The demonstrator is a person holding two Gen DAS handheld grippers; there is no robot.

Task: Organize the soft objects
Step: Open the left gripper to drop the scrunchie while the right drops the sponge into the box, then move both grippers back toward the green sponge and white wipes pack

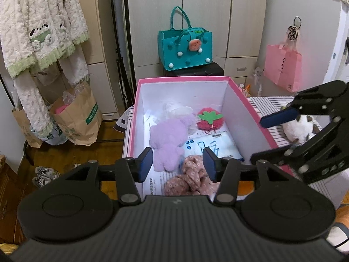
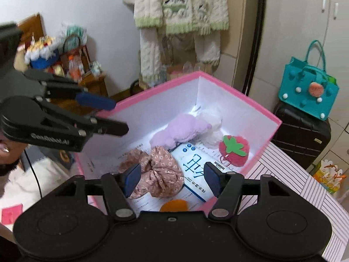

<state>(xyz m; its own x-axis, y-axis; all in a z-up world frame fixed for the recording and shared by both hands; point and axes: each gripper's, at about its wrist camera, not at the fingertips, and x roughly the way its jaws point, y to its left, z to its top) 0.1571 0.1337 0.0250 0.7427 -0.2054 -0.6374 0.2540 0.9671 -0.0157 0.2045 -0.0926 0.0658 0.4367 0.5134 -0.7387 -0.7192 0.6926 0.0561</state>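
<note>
Both tools (image 1: pixel 177 163) (image 2: pixel 172 178) gaping, empty, over pink box (image 1: pixel 246 107) w/ crumpled floral cloth (image 2: pixel 157 174).

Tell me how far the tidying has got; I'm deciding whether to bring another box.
Done: the purple plush, strawberry pouf, white fluffy piece, floral pink cloth and wipes pack lie inside the pink box. In hand: nothing; left gripper and right gripper are both open, above the box. Left: a white plush toy still outside on the striped cloth.
</note>
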